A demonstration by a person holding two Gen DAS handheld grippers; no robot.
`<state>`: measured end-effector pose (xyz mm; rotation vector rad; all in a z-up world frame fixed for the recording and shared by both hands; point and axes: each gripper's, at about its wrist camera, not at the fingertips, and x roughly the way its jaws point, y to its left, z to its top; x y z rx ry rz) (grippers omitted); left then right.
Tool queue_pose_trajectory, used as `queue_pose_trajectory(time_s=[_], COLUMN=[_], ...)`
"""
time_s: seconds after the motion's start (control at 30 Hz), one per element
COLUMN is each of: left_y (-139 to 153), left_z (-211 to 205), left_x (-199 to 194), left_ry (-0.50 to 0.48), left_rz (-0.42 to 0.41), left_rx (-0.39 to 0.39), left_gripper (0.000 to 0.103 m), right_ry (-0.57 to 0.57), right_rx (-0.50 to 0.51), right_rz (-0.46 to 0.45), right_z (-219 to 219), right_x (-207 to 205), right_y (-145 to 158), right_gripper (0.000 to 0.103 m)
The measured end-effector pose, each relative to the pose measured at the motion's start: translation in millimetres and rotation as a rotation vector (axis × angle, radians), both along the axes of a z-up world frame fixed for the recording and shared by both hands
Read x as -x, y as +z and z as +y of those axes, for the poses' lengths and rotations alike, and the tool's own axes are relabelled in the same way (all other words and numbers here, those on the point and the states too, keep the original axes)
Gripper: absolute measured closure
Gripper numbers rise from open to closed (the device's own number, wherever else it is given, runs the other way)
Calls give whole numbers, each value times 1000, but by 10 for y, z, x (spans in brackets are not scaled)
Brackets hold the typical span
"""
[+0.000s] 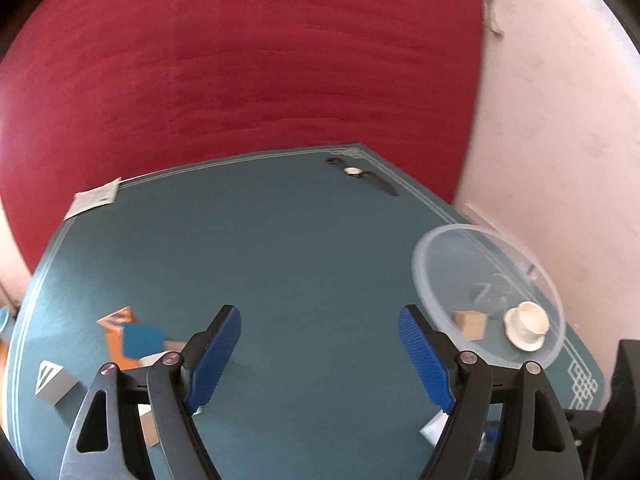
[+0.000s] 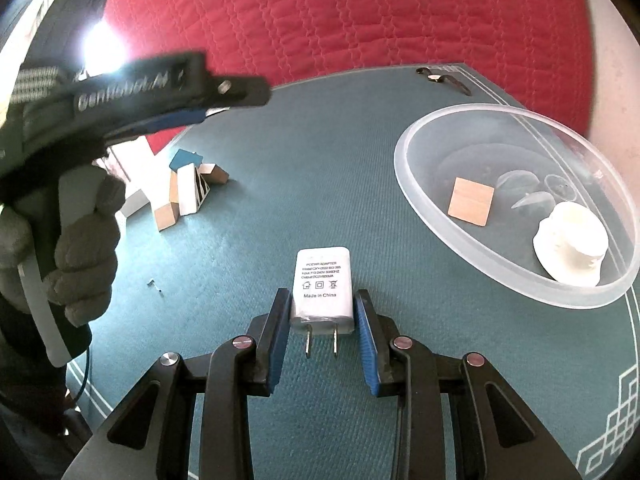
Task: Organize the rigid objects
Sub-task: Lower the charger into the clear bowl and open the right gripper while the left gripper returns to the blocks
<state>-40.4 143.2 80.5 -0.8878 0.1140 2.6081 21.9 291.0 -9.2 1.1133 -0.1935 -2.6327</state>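
My right gripper [image 2: 322, 294] is shut on a white power adapter [image 2: 322, 276], prongs pointing back toward the camera, low over the teal mat. To its right stands a clear round bowl [image 2: 404, 148] holding a wooden block [image 2: 470, 201] and a white cup-shaped piece [image 2: 570, 244]. My left gripper [image 1: 320, 316] hangs open over bare mat with nothing between its blue pads. In the left wrist view the bowl [image 1: 424, 240] is to its right. A jumble of wooden and coloured blocks [image 1: 132, 332] lies to its left.
A wristwatch [image 1: 354, 171] lies at the far corner of the mat. A paper slip [image 1: 96, 196] sits at the far left edge. A gloved hand [image 2: 80, 248] grips the left tool's handle. A red quilted surface rises behind the table. A tiny dark bit [image 2: 154, 283] lies on the mat.
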Motion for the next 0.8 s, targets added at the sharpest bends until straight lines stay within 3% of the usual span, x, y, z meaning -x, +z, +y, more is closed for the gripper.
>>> queue_pose_trajectory(time_s=[0.47,0.8], left_y=[-153,-195], left_z=[-371,-661], left_x=[-66,-79], left_ry=[124,222], left_rz=[-5,-18], left_rx=[14,3], left_gripper=[19,19], right_ry=[-38,-231], right_rx=[-4,-10], right_rz=[61,174], right_z=[-19,454], right_x=[-150,-151], right_y=[170,443], right_gripper=[70,70])
